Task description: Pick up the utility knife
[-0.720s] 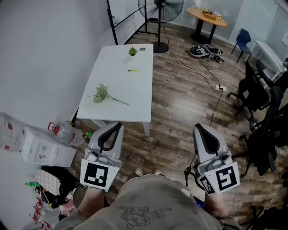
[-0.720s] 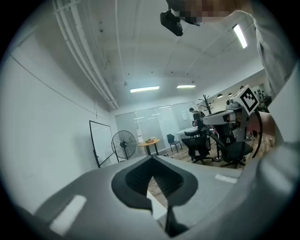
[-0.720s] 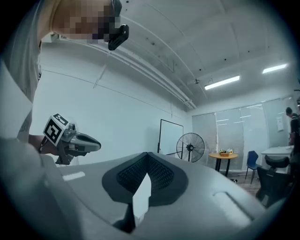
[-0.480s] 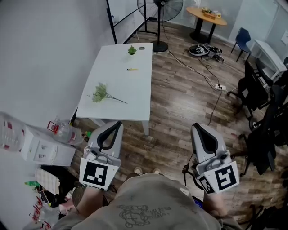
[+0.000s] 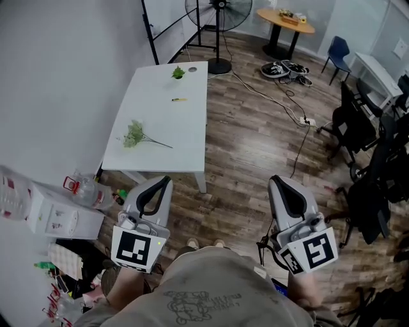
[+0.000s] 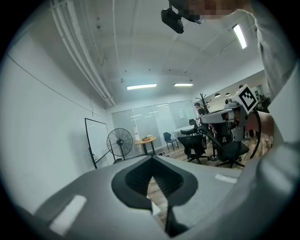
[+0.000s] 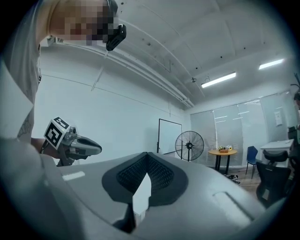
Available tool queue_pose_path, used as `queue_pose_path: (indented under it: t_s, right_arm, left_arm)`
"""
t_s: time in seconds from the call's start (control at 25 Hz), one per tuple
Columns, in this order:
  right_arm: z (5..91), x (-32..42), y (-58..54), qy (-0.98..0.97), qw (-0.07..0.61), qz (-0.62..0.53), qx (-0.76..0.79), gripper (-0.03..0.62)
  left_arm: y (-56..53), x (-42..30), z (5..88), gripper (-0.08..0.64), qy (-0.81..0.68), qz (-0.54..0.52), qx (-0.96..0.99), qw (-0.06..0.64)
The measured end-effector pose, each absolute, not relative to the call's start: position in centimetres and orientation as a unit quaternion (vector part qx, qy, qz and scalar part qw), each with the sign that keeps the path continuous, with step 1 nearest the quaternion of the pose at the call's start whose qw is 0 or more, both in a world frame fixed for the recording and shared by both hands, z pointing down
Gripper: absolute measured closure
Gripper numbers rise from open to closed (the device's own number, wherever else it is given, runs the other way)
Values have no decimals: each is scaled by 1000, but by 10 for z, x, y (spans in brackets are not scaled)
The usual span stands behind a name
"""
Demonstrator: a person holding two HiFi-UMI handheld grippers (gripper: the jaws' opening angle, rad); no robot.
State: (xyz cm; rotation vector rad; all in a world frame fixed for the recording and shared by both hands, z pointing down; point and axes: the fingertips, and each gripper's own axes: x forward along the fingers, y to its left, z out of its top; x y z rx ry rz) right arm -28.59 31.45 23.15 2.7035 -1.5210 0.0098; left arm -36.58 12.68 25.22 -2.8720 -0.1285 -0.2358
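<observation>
The utility knife (image 5: 179, 99) is a small yellow bar lying on the white table (image 5: 185, 140), toward its far end. Both grippers are held low near the person's body, well short of the table. My left gripper (image 5: 160, 185) points at the floor before the table's near edge, its jaws closed together with nothing between them (image 6: 151, 161). My right gripper (image 5: 279, 185) hangs over the wooden floor to the right, also shut and empty (image 7: 146, 157). Neither gripper view shows the knife.
A green sprig (image 5: 137, 134) lies mid-table and a small green clump (image 5: 177, 73) at the far end. A standing fan (image 5: 218, 9), a round wooden table (image 5: 285, 19), a floor cable (image 5: 281, 102) and office chairs (image 5: 370, 128) lie beyond. Bottles and a white box (image 5: 57, 214) stand at left.
The head view has shifted a little, so the table and knife sit slightly further left and up in frame. Both grippers stay shut and almost unmoved.
</observation>
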Motion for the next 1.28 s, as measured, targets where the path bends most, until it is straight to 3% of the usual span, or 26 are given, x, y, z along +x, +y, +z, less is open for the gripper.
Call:
queue_pose_path:
  t_s: [0.28,0.32,0.36,0.4,0.84,1.28]
  right_arm:
    - [240,-280,338,-485,10,4,875,563]
    - [242,-280,340,-484,9,5,875,563]
    - [245,-280,341,-484,7,7,875,563]
    - [248,-280,343,-484,6,10,875,563]
    - [269,-241,345,-468,3,33,883,563]
    - [285,-150,313,-467,17,55,883,563]
  left_arm:
    - [141,-355,248,558,-23,-65,-990,126]
    - [141,-354,245,506,-17,-59,-991,118]
    - [142,-353,244,350,-11,-57,-992,112]
    - [142,-352,244,336,-8,-57,-992,109]
    - [138,-306,258,334,-11,-64,-992,110]
    - [101,-209,273,334,-3,-73,-994,85]
